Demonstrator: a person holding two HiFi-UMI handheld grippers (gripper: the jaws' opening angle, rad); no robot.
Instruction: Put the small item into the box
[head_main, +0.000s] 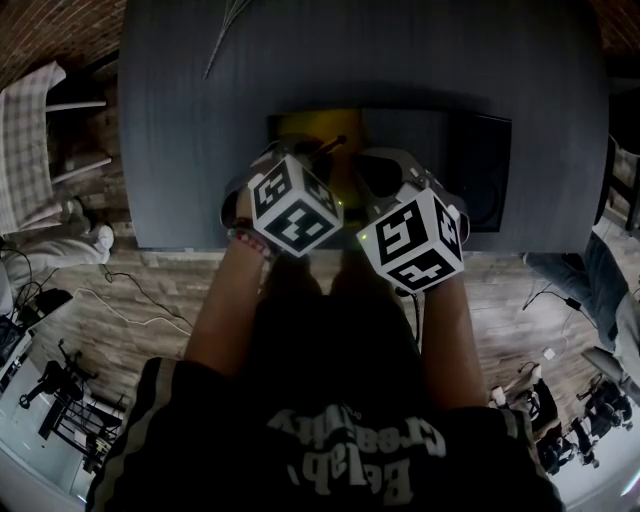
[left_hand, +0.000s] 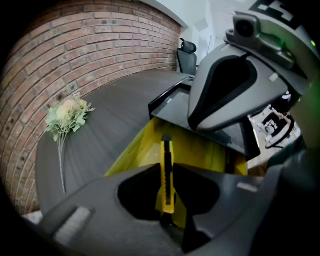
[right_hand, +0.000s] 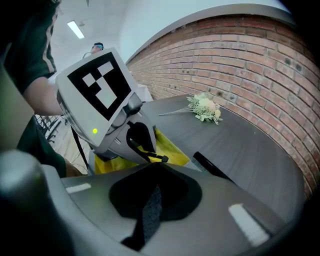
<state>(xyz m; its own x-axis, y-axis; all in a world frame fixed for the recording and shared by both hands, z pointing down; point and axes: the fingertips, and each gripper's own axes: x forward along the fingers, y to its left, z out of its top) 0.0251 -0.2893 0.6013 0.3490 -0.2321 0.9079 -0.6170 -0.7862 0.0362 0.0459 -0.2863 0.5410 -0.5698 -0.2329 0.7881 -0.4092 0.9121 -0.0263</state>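
A yellow utility knife (left_hand: 166, 150) with a black slider is pinched between the pads of my left gripper (left_hand: 166, 172), blade end pointing away and down. It hangs over the yellow inside of an open box (left_hand: 205, 147) near the table's front edge. The box's black lid (left_hand: 172, 102) lies open beyond it. In the head view the left gripper (head_main: 320, 150) is above the box (head_main: 300, 125). Close on its right, my right gripper (head_main: 378, 170) also leans over the box. The right gripper view shows the right gripper (right_hand: 155, 164) shut with nothing between its jaws, and the knife (right_hand: 152, 156) just ahead.
The dark table (head_main: 300, 60) carries a spray of pale artificial flowers (left_hand: 67, 115) towards the brick wall. A black speaker-like block (head_main: 488, 175) stands right of the box. An office chair (left_hand: 186, 55) is beyond the table; cables lie on the floor (head_main: 140, 300).
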